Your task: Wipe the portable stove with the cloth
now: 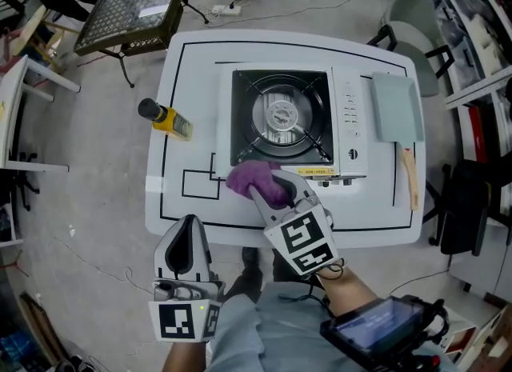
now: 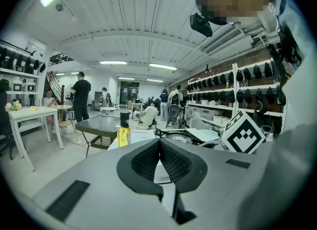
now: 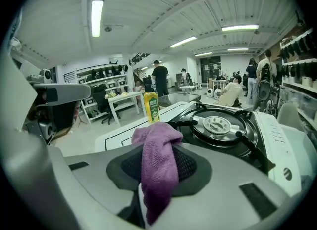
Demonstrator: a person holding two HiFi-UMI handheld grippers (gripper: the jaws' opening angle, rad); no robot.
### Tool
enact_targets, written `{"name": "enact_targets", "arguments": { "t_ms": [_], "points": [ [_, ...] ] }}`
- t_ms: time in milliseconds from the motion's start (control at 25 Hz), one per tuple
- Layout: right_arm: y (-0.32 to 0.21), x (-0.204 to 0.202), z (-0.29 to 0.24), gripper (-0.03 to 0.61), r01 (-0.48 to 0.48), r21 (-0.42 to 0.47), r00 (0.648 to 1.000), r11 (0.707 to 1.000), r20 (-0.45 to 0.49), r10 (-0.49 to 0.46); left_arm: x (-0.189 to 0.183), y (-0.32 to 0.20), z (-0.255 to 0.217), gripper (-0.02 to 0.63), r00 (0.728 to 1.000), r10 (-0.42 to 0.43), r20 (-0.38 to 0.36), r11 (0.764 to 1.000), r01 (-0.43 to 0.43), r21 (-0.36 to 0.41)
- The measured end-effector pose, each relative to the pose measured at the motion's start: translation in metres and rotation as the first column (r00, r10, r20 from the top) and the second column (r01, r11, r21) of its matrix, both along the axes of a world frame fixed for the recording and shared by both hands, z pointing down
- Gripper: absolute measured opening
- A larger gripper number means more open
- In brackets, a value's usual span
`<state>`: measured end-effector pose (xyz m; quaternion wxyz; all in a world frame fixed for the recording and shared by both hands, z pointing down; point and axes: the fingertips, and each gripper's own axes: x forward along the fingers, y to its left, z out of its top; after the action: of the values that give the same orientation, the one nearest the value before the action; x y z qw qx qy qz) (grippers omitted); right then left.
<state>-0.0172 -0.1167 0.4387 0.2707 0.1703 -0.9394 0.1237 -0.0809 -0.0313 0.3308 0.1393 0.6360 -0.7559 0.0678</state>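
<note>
The portable stove [image 1: 292, 122] sits in the middle of the white table [image 1: 184, 66], with a black top, round burner [image 1: 280, 113] and a white control panel at its right. My right gripper [image 1: 254, 180] is shut on the purple cloth [image 1: 258, 180], which rests at the stove's near left corner. In the right gripper view the cloth [image 3: 157, 161] hangs between the jaws, with the burner [image 3: 218, 125] just beyond. My left gripper [image 1: 186, 244] hovers off the table's near edge, shut and holding nothing; its pads [image 2: 159, 162] meet.
A yellow bottle with a black cap [image 1: 164, 118] lies left of the stove. A pale cutting board [image 1: 395, 106] and a wooden-handled tool [image 1: 410, 177] lie at the table's right. A wire-top side table [image 1: 136, 2] and a chair [image 1: 416, 18] stand beyond.
</note>
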Motion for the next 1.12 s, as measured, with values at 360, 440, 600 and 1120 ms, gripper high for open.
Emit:
{"name": "enact_targets", "arguments": {
  "t_ms": [360, 440, 600, 1120],
  "points": [
    [-0.017, 0.038, 0.003, 0.126, -0.07, -0.007, 0.998, 0.997, -0.004, 0.07, 0.029, -0.024, 0.004, 0.018, 0.997, 0.078, -0.008, 0.997, -0.077, 0.004],
    [-0.021, 0.049, 0.003, 0.124, -0.09, -0.008, 0.996, 0.996, -0.007, 0.09, 0.038, -0.029, 0.003, 0.018, 0.995, 0.1, -0.008, 0.995, -0.1, 0.007],
    [-0.03, 0.071, 0.004, 0.124, -0.133, -0.008, 0.991, 0.991, -0.013, 0.133, 0.054, -0.039, 0.001, 0.018, 0.99, 0.141, -0.006, 0.99, -0.141, 0.011],
    [-0.059, 0.151, 0.006, 0.124, -0.287, -0.017, 0.958, 0.958, -0.023, 0.287, 0.113, -0.073, 0.002, 0.018, 0.962, 0.274, -0.013, 0.962, -0.274, 0.02]
  ]
}}
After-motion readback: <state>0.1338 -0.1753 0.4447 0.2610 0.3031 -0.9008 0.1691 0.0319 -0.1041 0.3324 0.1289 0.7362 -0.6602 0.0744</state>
